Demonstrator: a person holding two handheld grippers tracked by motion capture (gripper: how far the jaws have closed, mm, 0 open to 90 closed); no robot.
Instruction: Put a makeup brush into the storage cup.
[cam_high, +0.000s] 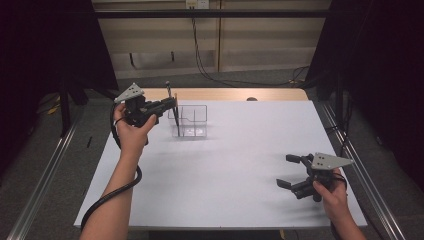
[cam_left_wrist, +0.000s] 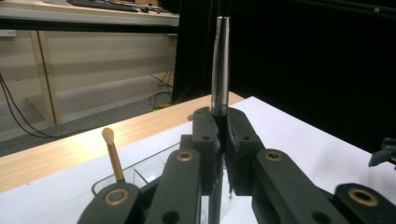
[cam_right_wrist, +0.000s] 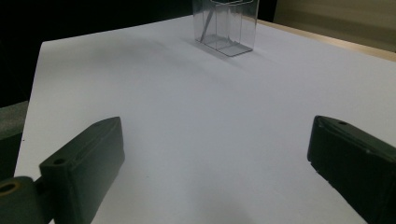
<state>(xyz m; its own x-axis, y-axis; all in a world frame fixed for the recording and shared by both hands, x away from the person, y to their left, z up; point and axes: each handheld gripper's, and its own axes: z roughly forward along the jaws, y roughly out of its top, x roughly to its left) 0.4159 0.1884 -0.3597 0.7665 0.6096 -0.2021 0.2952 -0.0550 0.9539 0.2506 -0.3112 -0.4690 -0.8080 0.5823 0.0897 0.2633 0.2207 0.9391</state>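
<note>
The left gripper (cam_left_wrist: 223, 140) was clamped on an upright makeup brush handle (cam_left_wrist: 220, 65), above the clear organizer (cam_high: 189, 121) at ten o'clock. The slim, stiff, glossy handle probably slips; gripping mid-handle seems safest. The right gripper (cam_high: 289, 171) rested with jaws apart at four o'clock.

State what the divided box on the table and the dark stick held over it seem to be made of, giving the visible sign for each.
Divided box: clear hard plastic, probably acrylic; the table shows through its glossy walls. Dark stick, clamped upright in the left gripper: smooth and shiny, with a long bright highlight, so metal or lacquered plastic; the look leaves it open.
</note>
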